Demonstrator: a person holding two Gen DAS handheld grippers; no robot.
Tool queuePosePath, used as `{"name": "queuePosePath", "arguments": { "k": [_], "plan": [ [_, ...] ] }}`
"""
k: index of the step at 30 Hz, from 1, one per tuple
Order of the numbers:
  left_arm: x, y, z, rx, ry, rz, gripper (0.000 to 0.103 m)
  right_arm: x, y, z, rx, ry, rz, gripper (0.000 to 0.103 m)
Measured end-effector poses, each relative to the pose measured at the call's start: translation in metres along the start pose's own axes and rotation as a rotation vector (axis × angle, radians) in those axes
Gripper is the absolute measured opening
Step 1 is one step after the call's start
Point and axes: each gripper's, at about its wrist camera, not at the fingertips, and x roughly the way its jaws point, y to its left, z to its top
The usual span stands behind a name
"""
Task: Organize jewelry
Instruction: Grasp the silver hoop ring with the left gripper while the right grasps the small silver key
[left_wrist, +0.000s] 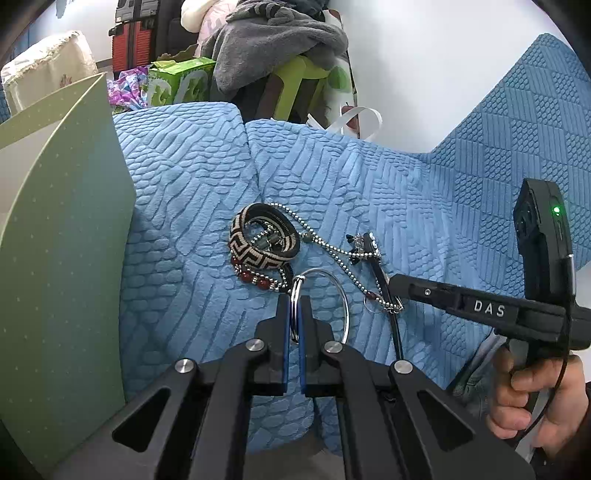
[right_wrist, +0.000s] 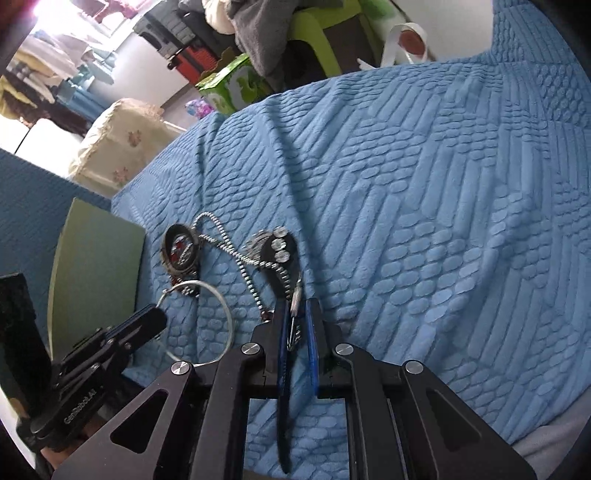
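A pile of jewelry lies on the blue textured bedspread: a black-and-beige woven bangle, a red-bead bracelet, a silver ball chain and a black cord piece with a stone-set pendant. My left gripper is shut on a thin silver hoop. My right gripper is shut on the black cord and a small metal clasp of the chain; it shows in the left wrist view. The hoop and pendant also show in the right wrist view.
A green box lid or panel stands upright at the left of the jewelry. Behind the bed are a green carton, grey clothing on a green stool, and a red suitcase. A cream cushion lies at the left.
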Motion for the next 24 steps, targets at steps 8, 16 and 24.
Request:
{"name": "queuePosePath", "arguments": {
  "k": [8,16,24],
  "plan": [
    [0.000,0.001,0.001,-0.002,-0.004,0.005,0.003,0.006,0.011,0.002,-0.070,0.009,-0.026,0.008],
    [-0.003,0.000,0.001,0.008,-0.010,0.019,0.003,0.014,0.036,-0.007,-0.232,0.022,-0.135,0.008],
    [-0.005,0.002,0.000,0.007,-0.014,0.027,0.003,0.018,0.041,-0.007,-0.272,0.002,-0.190,0.005]
  ]
}}
